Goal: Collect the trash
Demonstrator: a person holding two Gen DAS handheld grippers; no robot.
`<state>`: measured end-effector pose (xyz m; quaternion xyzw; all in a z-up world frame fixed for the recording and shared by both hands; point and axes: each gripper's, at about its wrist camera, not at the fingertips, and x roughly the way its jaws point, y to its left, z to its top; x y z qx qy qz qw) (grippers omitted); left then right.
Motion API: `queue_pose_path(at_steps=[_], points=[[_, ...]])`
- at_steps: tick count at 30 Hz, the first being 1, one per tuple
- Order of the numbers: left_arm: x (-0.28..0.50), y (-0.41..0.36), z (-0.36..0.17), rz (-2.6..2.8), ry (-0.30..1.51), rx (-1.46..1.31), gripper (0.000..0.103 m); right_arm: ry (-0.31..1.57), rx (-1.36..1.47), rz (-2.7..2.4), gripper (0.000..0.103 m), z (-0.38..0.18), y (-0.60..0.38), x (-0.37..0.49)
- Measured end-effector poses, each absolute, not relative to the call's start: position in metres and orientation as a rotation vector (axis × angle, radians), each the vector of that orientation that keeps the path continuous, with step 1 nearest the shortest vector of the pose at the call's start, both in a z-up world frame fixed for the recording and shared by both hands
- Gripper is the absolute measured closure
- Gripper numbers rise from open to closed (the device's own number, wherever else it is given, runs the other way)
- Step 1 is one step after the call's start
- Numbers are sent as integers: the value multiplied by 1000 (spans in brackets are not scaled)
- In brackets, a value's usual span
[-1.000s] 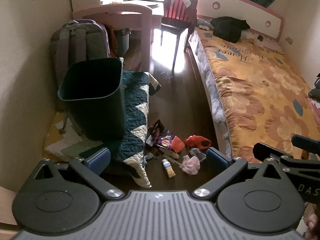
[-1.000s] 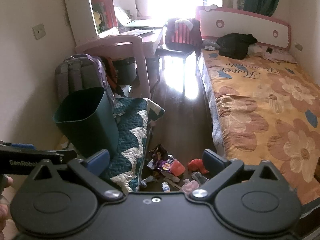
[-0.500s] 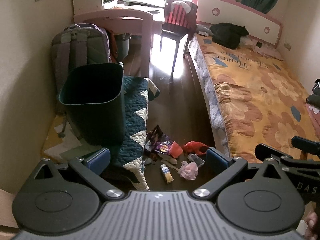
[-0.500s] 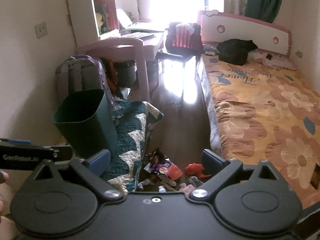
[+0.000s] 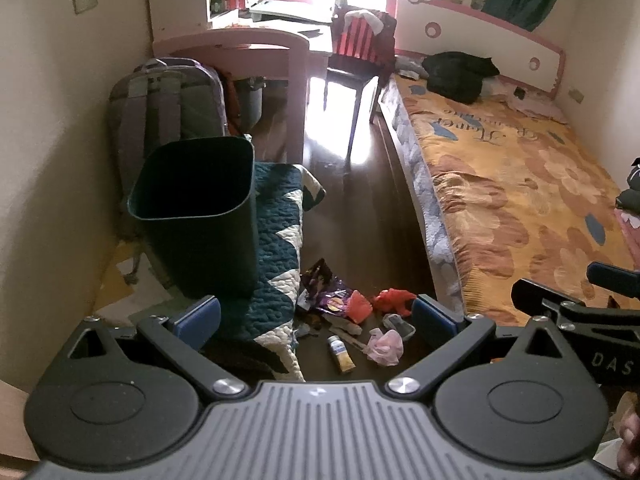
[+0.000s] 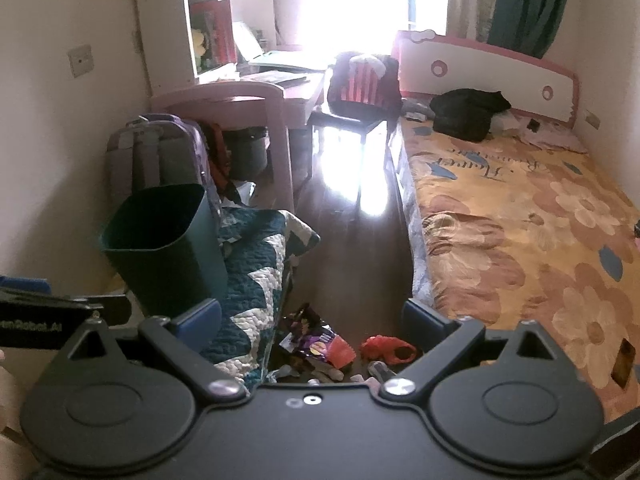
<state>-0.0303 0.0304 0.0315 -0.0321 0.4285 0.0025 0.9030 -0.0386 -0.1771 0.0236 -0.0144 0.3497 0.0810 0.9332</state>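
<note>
A pile of trash lies on the dark wood floor: a purple snack wrapper [image 5: 324, 294], a red crumpled bag [image 5: 394, 300], a pink wad [image 5: 386, 346], a small yellow bottle [image 5: 342, 354]. The wrapper [image 6: 310, 338] and red bag [image 6: 388, 348] also show in the right wrist view. A dark green bin [image 5: 196, 212] stands open on a quilt left of the pile, also seen in the right wrist view [image 6: 164, 248]. My left gripper [image 5: 316, 316] is open and empty, held high above the pile. My right gripper [image 6: 312, 316] is open and empty too.
A teal and white quilt [image 5: 276, 240] lies under the bin. A grey backpack [image 5: 160, 116] leans at the left wall. A bed with a floral orange cover [image 5: 520, 200] fills the right. A pink desk [image 5: 240, 44] and a chair [image 5: 356, 60] stand at the back.
Both grippers have pulled back and risen a little, so the trash pile sits lower in the right wrist view. Nothing on the floor has moved.
</note>
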Motion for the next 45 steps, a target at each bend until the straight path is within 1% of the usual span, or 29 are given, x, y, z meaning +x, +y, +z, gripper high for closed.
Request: queue_pose_path(at_steps=[21,27,31,37,40,42,44,45], points=[[-23,26,38,-11,863,-74,0,688,-44,193,5,34,-183,-32],[3,9,30,-3,895,-67,0,704,-38,202,6,28,-190,-16],[30,-8,20,11,919,-55,0,732,-26,235,9,19,-203,10],[85,-42,-16,49,979,-18,0,815,-31,300,9,-19,-236,67],[112,-58,-52,93,1024,-10,0,862,-69,346,10,-53,-253,95],[129,-64,-80,126,1065,-23,0,905,-93,373,12,-81,-261,113],[146,-66,-112,138,1108,-36,0,952,-112,392,16,-112,-267,130],[155,-67,-132,131,1133,-39,0,970,-123,395,16,-128,-269,137]])
